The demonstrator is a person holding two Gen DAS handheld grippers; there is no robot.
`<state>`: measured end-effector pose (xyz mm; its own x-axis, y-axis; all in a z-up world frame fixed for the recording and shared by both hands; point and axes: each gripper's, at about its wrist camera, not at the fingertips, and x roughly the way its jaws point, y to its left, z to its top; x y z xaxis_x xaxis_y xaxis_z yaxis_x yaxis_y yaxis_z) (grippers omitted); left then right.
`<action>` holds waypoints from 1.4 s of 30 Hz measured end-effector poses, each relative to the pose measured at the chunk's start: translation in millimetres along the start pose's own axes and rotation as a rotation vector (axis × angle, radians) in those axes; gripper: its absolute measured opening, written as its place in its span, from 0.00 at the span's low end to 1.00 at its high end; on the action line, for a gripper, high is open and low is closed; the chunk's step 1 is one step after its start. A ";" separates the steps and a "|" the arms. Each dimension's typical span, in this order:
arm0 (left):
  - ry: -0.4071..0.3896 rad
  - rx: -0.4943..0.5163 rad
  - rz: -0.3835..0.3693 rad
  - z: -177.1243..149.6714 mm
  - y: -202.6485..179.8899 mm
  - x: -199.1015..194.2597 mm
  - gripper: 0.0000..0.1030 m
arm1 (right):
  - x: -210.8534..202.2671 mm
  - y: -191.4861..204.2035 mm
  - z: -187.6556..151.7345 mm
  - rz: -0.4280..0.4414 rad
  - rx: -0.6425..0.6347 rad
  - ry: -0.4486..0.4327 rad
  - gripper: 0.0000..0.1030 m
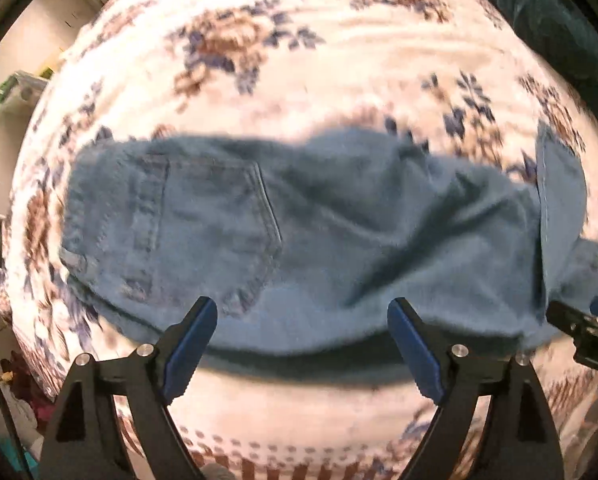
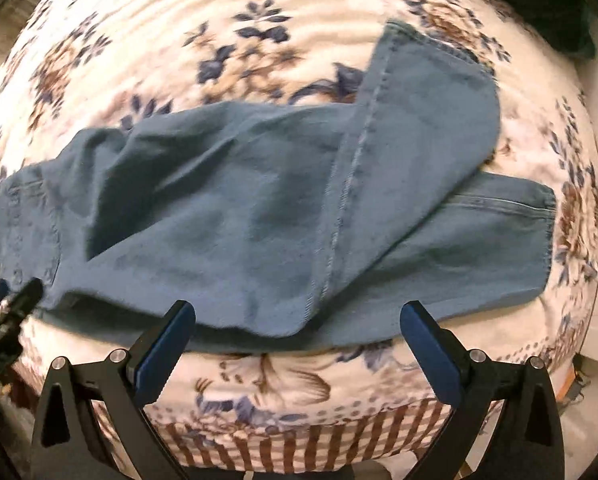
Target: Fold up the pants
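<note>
Blue denim pants (image 1: 299, 232) lie across a floral bedspread (image 1: 299, 60), waist and back pocket (image 1: 219, 232) to the left, legs to the right. In the right wrist view the pants (image 2: 239, 220) show one leg (image 2: 427, 112) folded back over the other, whose hem (image 2: 539, 224) lies at the right. My left gripper (image 1: 302, 312) is open and empty, just above the pants' near edge. My right gripper (image 2: 298, 316) is open and empty, over the near edge by the legs. Each gripper's tip shows in the other's view, the right one (image 1: 579, 324) and the left one (image 2: 11, 300).
The bedspread's (image 2: 279, 380) near edge with a checked border (image 2: 299, 444) drops off close below the grippers. A dark green cloth (image 1: 559, 32) lies at the bed's far right. A shelf with items (image 1: 19, 92) stands by the wall at left.
</note>
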<state>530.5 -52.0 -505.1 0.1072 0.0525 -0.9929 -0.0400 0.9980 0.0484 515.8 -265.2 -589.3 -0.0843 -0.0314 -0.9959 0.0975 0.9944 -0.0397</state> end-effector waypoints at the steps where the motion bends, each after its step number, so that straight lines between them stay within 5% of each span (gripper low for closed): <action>1: -0.012 0.006 0.010 6.7 -2.1 0.1 0.84 | -0.6 -2.7 2.3 -0.001 0.011 -0.006 1.00; 13: -0.069 0.061 0.065 47.6 -9.2 14.2 0.84 | 12.4 -53.5 90.5 -0.043 0.153 -0.090 1.00; 22: -0.018 0.044 0.087 49.2 -22.7 40.6 0.84 | 76.3 -91.7 175.8 -0.065 0.311 -0.019 0.93; 23: -0.013 0.044 0.087 49.1 -24.0 43.3 0.84 | 82.7 -92.5 180.5 -0.063 0.308 -0.007 0.84; 26: -0.006 0.041 0.080 48.9 -27.3 47.0 0.84 | 94.5 -94.3 185.6 -0.067 0.285 0.002 0.35; 28: -0.009 0.047 0.085 48.3 -30.5 47.4 0.84 | 91.6 -100.0 180.5 -0.027 0.295 -0.032 0.11; 35: -0.026 0.034 -0.029 46.2 -36.4 45.7 0.88 | 33.9 -189.7 95.0 0.086 0.572 -0.204 0.09; 42: -0.001 0.072 -0.032 41.6 -51.2 56.8 0.89 | 81.5 -263.5 -19.1 0.162 0.851 -0.111 0.09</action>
<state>579.9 -98.7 -559.5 0.1080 0.0205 -0.9939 0.0350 0.9991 0.0244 464.3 -527.9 -658.5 0.0876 0.0499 -0.9949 0.8112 0.5761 0.1003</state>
